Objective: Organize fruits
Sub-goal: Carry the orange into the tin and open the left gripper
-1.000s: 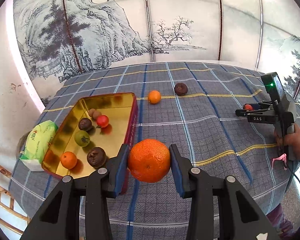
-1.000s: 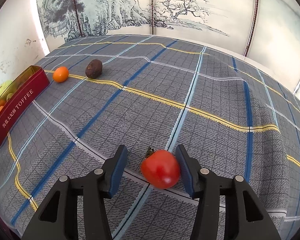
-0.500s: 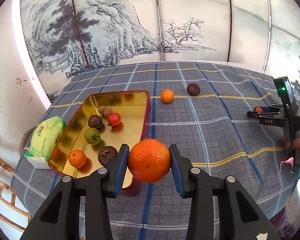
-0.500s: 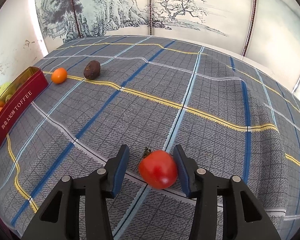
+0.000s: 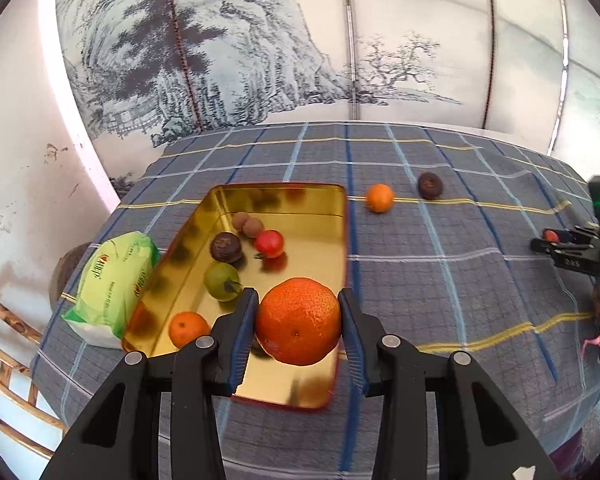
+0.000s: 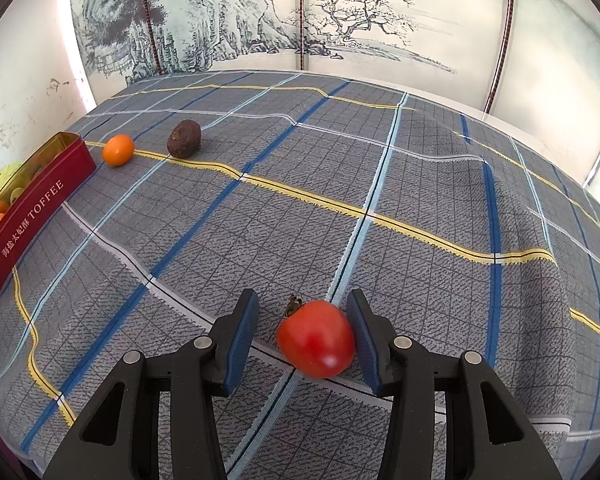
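Observation:
My left gripper [image 5: 298, 330] is shut on a large orange [image 5: 298, 320] and holds it above the near right part of the gold tin tray [image 5: 300, 208]. The tray holds a small orange [image 5: 187, 329], a green fruit [image 5: 221, 287], a dark fruit [image 5: 225, 247], a red tomato [image 5: 270, 243] and two small brown fruits [image 5: 249, 224]. My right gripper [image 6: 302, 336] is open around a red tomato [image 6: 316, 338] that lies on the cloth and touches the right pad. A small orange [image 6: 118, 150] and a dark brown fruit [image 6: 184, 138] lie loose on the cloth.
The table wears a grey plaid cloth [image 6: 340, 200]. A green packet [image 5: 114, 280] lies left of the tray. A wooden chair [image 5: 4, 344] stands at the table's left edge. The tray's red side reads TOFFEE [image 6: 32, 216]. A painted screen stands behind the table.
My left gripper has carried the large orange left, from beside the tray to above its near right part. My right gripper's jaws have narrowed slightly around the tomato, whose right side now meets the pad.

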`<state>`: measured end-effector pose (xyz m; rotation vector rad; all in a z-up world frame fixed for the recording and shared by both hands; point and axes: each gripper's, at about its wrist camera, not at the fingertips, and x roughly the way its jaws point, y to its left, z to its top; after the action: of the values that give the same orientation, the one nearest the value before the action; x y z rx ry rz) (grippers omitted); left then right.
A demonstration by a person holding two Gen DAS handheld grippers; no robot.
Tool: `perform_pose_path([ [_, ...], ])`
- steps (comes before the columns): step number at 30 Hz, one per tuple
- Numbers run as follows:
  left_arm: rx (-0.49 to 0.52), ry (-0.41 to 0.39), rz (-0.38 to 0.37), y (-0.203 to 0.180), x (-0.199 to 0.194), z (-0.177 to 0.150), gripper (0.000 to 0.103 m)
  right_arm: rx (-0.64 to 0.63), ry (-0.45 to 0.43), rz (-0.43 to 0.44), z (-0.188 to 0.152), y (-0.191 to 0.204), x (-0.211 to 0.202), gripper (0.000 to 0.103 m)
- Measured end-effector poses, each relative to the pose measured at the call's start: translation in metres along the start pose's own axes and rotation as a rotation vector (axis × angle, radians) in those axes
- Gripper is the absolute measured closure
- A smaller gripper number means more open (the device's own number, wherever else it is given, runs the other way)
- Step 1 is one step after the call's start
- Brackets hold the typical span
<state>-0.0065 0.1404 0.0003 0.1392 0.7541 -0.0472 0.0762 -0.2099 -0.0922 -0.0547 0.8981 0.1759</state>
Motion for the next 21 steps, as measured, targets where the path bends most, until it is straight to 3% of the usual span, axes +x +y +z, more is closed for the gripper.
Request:
perform_pose_path([
  [9, -0.029, 0.050, 0.010, 0.023, 0.038, 0.030, 0.066, -0.002, 0.001, 0.004, 0.000, 0.000, 0.000, 0.054],
  [21, -0.069, 0.169, -0.034, 0.016, 0.099, 0.050, 0.066, -0.001, 0.001, 0.004, -0.001, 0.000, 0.000, 0.054],
])
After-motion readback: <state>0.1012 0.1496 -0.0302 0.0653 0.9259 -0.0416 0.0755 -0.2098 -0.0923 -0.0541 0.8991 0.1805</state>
